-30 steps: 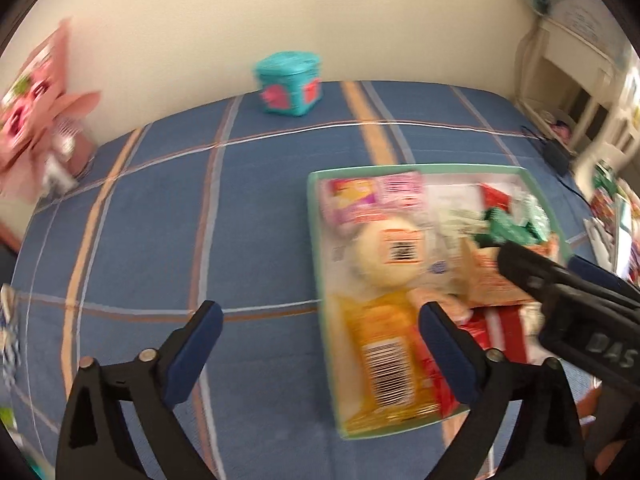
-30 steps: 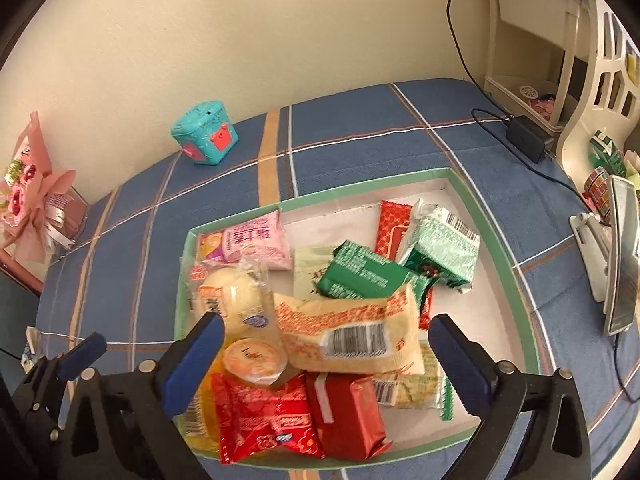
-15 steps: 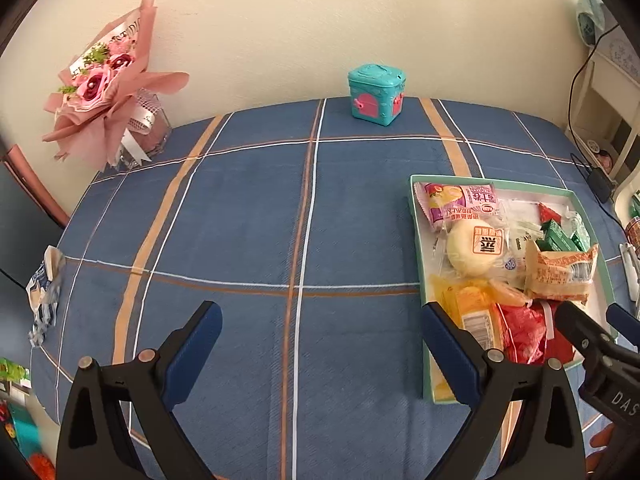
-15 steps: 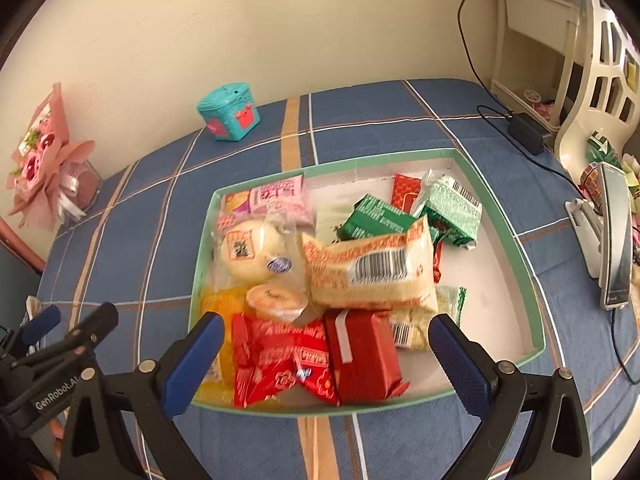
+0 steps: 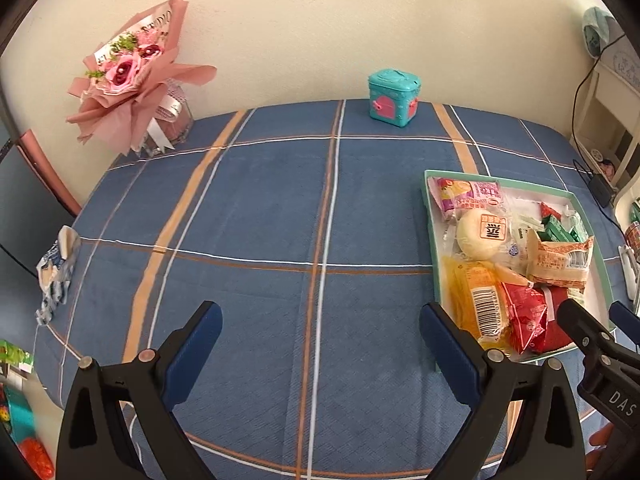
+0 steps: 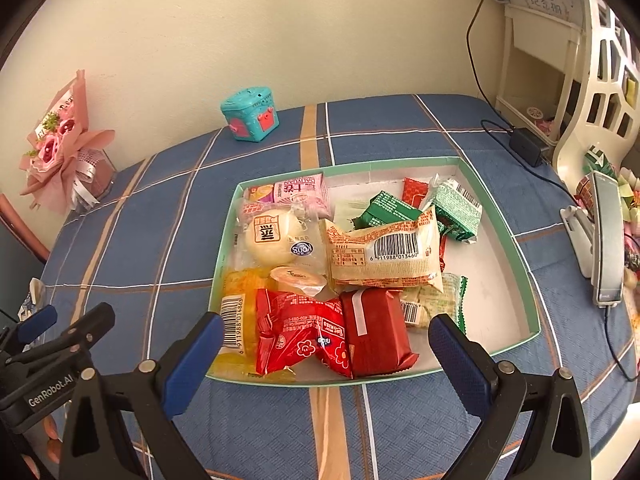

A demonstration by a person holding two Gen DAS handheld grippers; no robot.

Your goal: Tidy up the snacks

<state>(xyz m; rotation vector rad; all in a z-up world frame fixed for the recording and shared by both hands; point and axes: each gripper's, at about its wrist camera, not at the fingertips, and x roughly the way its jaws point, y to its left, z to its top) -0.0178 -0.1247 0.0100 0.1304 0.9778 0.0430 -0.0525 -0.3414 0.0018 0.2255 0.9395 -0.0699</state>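
A shallow green-rimmed box [image 6: 505, 236] lies on the blue plaid cloth and holds several snack packs: a red pack [image 6: 300, 334], a dark red block [image 6: 376, 330], a beige barcoded pack [image 6: 384, 254], a round bun [image 6: 270, 236], a pink pack [image 6: 298, 190] and green packs [image 6: 456, 208]. My right gripper [image 6: 326, 354] is open and empty, just above the box's near edge. My left gripper [image 5: 320, 346] is open and empty over bare cloth, left of the box [image 5: 434, 264].
A teal toy box [image 5: 394, 98] stands at the back by the wall. A pink bouquet [image 5: 136, 76] stands at the back left. A phone on a stand [image 6: 606, 240], a charger with cable [image 6: 526, 146] and a white shelf [image 6: 560, 60] are on the right.
My left gripper has pulled back and swung left, away from the box. My right gripper has drawn back and risen a little. Both stay open.
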